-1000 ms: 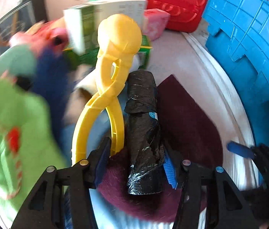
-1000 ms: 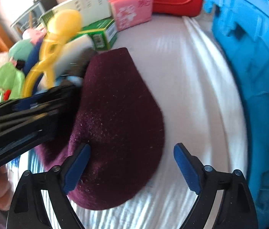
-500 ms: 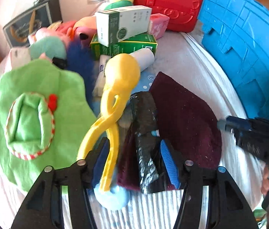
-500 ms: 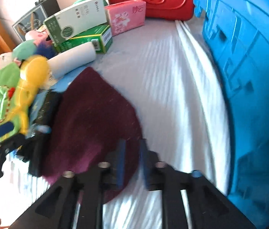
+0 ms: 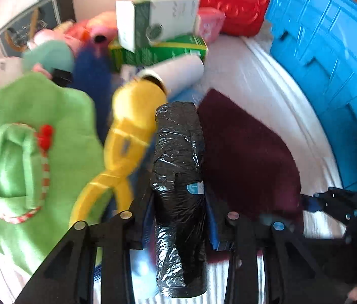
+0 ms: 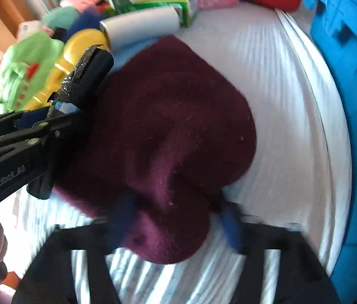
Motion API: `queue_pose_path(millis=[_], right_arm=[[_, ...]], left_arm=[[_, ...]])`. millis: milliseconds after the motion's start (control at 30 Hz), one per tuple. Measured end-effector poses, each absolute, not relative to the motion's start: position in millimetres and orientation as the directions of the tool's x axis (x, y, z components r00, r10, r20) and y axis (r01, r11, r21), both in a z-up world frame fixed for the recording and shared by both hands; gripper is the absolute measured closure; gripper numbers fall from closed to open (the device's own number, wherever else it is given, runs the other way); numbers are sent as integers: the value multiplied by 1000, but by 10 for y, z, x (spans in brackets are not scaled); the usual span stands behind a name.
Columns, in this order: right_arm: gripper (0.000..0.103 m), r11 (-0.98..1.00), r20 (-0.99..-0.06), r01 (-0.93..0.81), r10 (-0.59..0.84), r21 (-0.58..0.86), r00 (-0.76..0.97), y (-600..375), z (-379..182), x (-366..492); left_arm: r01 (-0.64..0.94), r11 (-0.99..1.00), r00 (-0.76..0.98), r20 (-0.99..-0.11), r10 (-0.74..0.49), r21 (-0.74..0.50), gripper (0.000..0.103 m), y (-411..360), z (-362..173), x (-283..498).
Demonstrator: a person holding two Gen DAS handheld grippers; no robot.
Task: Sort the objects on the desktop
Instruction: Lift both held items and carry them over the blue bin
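Black roll (image 5: 178, 177) lies on the white cloth (image 5: 267, 76) between the yellow toy (image 5: 133, 126) and the maroon hat (image 5: 246, 157); the left gripper (image 5: 178, 225) is closing on it. Right gripper (image 6: 176, 225) is opening, with hat folds apparently still pinched between its blurred pads.

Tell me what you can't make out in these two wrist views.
- Left wrist view: the near edge of the maroon hat is hidden behind the left gripper and the black bag roll between its closing jaws.
- Left wrist view: print on the white box is motion-blurred, unreadable.
- Right wrist view: the right gripper is smeared; its jaws are opening around a fold of hat, contact unclear.
- Right wrist view: the yellow plastic tool is mostly covered by the roll.
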State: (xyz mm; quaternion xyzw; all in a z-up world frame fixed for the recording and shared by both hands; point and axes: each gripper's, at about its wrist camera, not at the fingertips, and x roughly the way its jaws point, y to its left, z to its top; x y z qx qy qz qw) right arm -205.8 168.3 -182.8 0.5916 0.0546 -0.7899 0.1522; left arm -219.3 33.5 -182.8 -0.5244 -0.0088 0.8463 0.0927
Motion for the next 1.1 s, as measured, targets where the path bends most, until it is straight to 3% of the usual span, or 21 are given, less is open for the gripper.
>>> queue_pose_path(millis=[33,100,300,467,867,1100], right_arm=[[77,-951,-943,301,-166,76,-288,1702,-1743,-2071],[82,-959,-922,274,-167,70,-350,1794,-1569,-2100],[84,-967,-870,249,-162,47,-466,1961,-1143,-2136],[84,-957,-808,288,-195,32,-556,1835,-757,-2019],[84,-954,-501,296,-239,-37,-832,1896,735,-1306],[84,-982,-367,181,-152,-47,-918,2355,1222,-949]], left_arm=[[-137,-985,-444,-883,152,-100,69,294,-1772,-2140],[-125,-988,-449,-882,141,-94,69,217,-1742,-2087],[-112,-989,-448,-883,136,-95,69,264,-1739,-1972],[-133,-988,-569,-811,138,-74,69,431,-1272,-1856],[-116,-992,-778,-617,122,-50,69,446,-167,-1251],[-167,-984,-825,-539,171,-56,69,859,328,-1099]])
